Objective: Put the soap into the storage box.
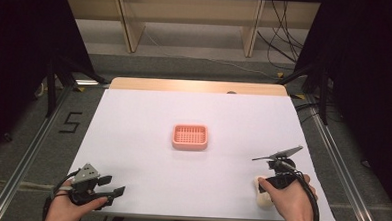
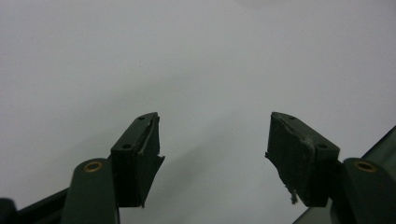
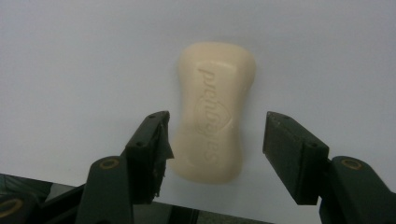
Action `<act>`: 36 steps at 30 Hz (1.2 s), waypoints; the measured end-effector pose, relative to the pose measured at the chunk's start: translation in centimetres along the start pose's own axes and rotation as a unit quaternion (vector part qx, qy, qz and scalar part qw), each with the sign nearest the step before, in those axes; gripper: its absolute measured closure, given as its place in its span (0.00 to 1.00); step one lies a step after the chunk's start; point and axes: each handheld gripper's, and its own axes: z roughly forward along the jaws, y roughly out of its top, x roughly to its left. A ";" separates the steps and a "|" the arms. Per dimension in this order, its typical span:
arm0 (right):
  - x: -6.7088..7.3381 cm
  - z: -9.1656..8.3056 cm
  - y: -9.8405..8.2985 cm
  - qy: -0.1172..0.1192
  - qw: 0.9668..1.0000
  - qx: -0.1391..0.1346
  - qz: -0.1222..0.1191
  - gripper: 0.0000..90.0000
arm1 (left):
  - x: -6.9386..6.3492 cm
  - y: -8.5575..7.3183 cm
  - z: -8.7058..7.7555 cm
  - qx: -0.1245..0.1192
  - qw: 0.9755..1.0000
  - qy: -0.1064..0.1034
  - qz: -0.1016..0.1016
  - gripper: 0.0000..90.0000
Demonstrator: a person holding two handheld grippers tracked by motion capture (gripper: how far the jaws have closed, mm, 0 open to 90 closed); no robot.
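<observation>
the right hand-held gripper (image 3: 215,140) is spread wide astride a cream soap bar (image 3: 215,109) lying flat near the front right edge of the white table (image 1: 148,118), well apart from the pink soap dish (image 1: 190,137) at centre. closing off-centre could squirt the slick bar sideways off the edge. the left hand-held gripper (image 2: 212,149) hangs wide, empty.

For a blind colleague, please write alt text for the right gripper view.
A cream soap bar with embossed lettering lies flat on a white table, its near end between the open black jaws of the right gripper. Neither jaw visibly presses it.
</observation>
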 end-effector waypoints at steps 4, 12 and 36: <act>0.1 0.2 0.3 0.004 1.000 0.009 0.005 0.47 | 0.0 0.0 0.0 -0.002 1.000 -0.001 -0.001 0.38; 0.5 1.2 1.1 0.004 0.999 0.047 0.016 0.47 | 0.0 0.0 0.1 0.001 1.000 -0.002 -0.002 0.38; 0.0 3.2 1.8 -0.002 0.996 0.082 -0.021 0.47 | 0.0 -0.1 0.1 0.002 1.000 -0.004 -0.003 0.38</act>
